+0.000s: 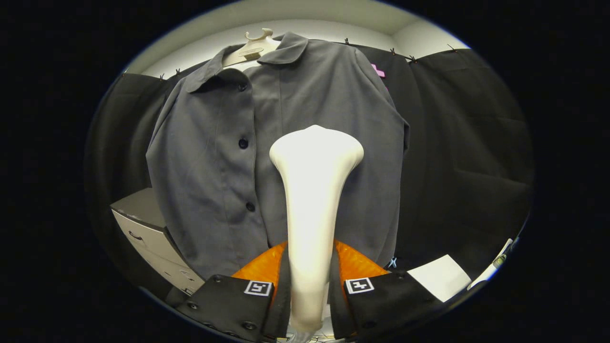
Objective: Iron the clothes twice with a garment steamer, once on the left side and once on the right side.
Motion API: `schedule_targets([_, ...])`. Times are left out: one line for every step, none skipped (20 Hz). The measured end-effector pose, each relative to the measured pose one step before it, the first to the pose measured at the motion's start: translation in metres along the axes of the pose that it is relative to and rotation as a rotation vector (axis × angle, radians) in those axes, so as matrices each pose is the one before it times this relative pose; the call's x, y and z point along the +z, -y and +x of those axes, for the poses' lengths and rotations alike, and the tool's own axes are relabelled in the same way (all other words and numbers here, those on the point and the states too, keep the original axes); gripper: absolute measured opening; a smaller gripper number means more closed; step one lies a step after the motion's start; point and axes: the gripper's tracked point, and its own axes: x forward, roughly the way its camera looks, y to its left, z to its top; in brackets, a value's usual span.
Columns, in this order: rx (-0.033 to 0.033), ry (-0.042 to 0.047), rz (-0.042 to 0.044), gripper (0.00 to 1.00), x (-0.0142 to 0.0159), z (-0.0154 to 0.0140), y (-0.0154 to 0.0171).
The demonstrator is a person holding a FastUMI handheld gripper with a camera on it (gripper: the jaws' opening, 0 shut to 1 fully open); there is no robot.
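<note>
Gripper view shows the gripper (310,278) clamped on the garment steamer (312,200). Steamer head stands before the grey shirt (214,157), beside its buttons.

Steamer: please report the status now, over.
Gripper shut on steamer, handle between fingers. Steamer head up, in front of shirt, right of the buttons; contact cannot tell. Shirt buttoned, on hanger. Nothing in the way.

Bright overhead light glares off the steamer head (315,147); fisheye bends the dim edges.
</note>
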Motion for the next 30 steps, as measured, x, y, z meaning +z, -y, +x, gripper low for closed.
schedule_targets([-0.00220, -0.01110, 0.00298, 0.42, -0.00601, 0.00158, -0.00016])
schedule_targets([-0.00266, -0.00765, 0.00449, 0.42, -0.00622, 0.00051, 0.00089])
schedule_targets([-0.00360, -0.00827, 0.00490, 0.42, -0.00631, 0.00031, 0.00106])
schedule_targets([-0.00327, -0.01157, 0.00138, 0.42, -0.00733, -0.00043, 0.00146])
schedule_targets([-0.00271, -0.00920, 0.00118, 0.42, -0.00855, -0.00024, 0.00130])
schedule_targets([-0.00356, -0.01139, 0.00055, 0.42, -0.00663, 0.00018, 0.00128])
schedule_targets([-0.00204, -0.01324, 0.00041, 0.42, -0.00708, -0.00021, 0.00098])
schedule_targets([-0.00078, -0.01109, 0.00345, 0.42, -0.00715, -0.00019, 0.00122])
schedule_targets([-0.00220, -0.01065, 0.00395, 0.42, -0.00771, -0.00005, 0.00073])
schedule_targets([-0.00388, -0.01177, 0.00370, 0.42, -0.00709, 0.00040, 0.00087])
schedule_targets([-0.00382, -0.01015, 0.00323, 0.42, -0.00554, 0.00065, 0.00097])
schedule_targets([-0.00362, -0.00859, 0.00384, 0.42, -0.00591, 0.00106, 0.00094])
schedule_targets([-0.00413, -0.01257, 0.00114, 0.42, -0.00668, 0.00070, -0.00031])
schedule_targets([-0.00362, -0.01147, 0.00239, 0.42, -0.00527, 0.00183, 0.00047])
schedule_targets([-0.00217, -0.01159, 0.00309, 0.42, -0.00567, 0.00256, 0.00059])
schedule_targets([-0.00227, -0.01136, 0.00214, 0.42, -0.00451, 0.00209, 0.00094])
schedule_targets([-0.00284, -0.01178, 0.00061, 0.42, -0.00575, 0.00026, 0.00069])
schedule_targets([-0.00275, -0.00915, 0.00254, 0.42, -0.00438, 0.00147, 0.00060])
schedule_targets([-0.00302, -0.00939, 0.00204, 0.42, -0.00535, 0.00184, 0.00197])
schedule_targets([-0.00347, -0.00951, 0.00000, 0.42, -0.00552, 0.00166, 0.00112])
schedule_targets([-0.00584, -0.00612, 0.00005, 0.42, -0.00423, 0.00184, 0.00189])
schedule_targets([-0.00508, -0.00711, -0.00046, 0.42, -0.00360, 0.00126, 0.00169])
schedule_targets([-0.00474, -0.00612, 0.00019, 0.42, -0.00383, 0.00188, 0.00203])
schedule_targets([-0.00361, -0.00757, 0.00098, 0.42, -0.00363, 0.00080, 0.00127])
schedule_targets([-0.00433, -0.00823, 0.00241, 0.43, -0.00400, 0.00151, 0.00182])
schedule_targets([-0.00441, -0.00788, 0.00148, 0.42, -0.00400, 0.00104, 0.00217])
schedule_targets([-0.00390, -0.00862, 0.00097, 0.42, -0.00438, 0.00081, 0.00311])
schedule_targets([-0.00347, -0.00982, -0.00054, 0.42, -0.00532, 0.00125, 0.00178])
schedule_targets([-0.00336, -0.00951, 0.00036, 0.42, -0.00401, 0.00131, 0.00124])
schedule_targets([-0.00327, -0.00987, 0.00100, 0.43, -0.00545, 0.00147, 0.00226])
